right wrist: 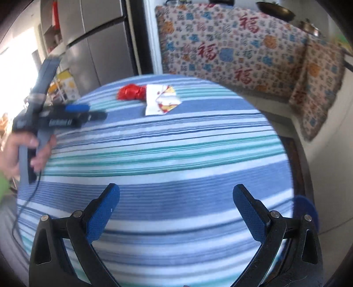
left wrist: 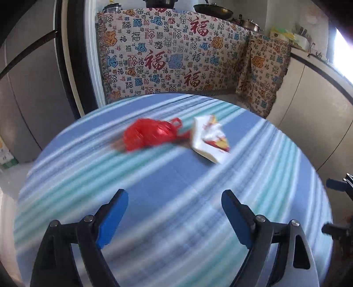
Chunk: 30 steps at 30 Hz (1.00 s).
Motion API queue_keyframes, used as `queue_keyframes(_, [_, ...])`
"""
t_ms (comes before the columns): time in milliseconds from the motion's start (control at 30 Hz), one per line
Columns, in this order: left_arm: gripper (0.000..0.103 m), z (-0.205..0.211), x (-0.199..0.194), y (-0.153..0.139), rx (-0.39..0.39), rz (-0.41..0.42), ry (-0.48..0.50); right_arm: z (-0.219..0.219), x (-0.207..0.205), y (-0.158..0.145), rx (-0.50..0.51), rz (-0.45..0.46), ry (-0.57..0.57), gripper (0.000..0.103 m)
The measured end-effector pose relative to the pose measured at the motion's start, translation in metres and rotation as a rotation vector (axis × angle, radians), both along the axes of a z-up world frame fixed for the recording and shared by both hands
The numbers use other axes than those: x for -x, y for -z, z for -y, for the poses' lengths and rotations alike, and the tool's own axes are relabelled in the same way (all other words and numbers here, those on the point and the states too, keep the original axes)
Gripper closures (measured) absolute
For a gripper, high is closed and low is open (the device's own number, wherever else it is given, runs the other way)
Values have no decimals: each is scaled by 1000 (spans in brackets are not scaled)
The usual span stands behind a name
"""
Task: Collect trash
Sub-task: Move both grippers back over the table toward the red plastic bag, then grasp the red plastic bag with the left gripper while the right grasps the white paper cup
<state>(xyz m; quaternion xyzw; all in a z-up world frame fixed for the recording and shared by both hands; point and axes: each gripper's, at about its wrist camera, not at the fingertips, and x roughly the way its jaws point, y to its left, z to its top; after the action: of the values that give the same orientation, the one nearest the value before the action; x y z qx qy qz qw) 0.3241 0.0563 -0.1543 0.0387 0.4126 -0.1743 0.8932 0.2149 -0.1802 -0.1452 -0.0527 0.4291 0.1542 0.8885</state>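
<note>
A crumpled red plastic bag point(left wrist: 150, 134) lies on the striped blue tablecloth point(left wrist: 176, 212), with a white, red and yellow paper wrapper point(left wrist: 209, 139) just to its right, touching it. Both also show far off in the right wrist view: the bag point(right wrist: 129, 92) and the wrapper point(right wrist: 162, 100). My left gripper point(left wrist: 174, 198) is open and empty, short of the bag. My right gripper point(right wrist: 176, 194) is open and empty over the near part of the table. The left gripper point(right wrist: 88, 112) shows from the side in the right wrist view, held by a hand.
A sofa under a patterned cover point(left wrist: 172, 55) stands behind the round table. A grey fridge point(right wrist: 92, 44) is at the left. Pans point(left wrist: 213, 10) sit on a counter behind the sofa. White cabinets point(left wrist: 308, 106) run along the right.
</note>
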Motion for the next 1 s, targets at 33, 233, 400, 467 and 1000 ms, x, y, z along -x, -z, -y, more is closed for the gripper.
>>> queue_keyframes(33, [15, -5, -19, 6, -2, -9, 15, -5, -6, 7, 0, -10, -10, 1])
queue_keyframes(233, [15, -11, -88, 39, -41, -93, 133, -21, -27, 42, 37, -67, -24, 1])
queue_keyframes(400, [15, -10, -115, 41, -91, -48, 229, -21, -21, 49, 68, -47, -8, 0])
queue_keyframes(467, [14, -9, -125, 40, -95, -41, 252, -21, -22, 48, 68, -47, -6, 0])
queue_keyframes(1000, [60, 5, -80, 35, -55, -12, 222, -13, -34, 45, 0, -50, -30, 0])
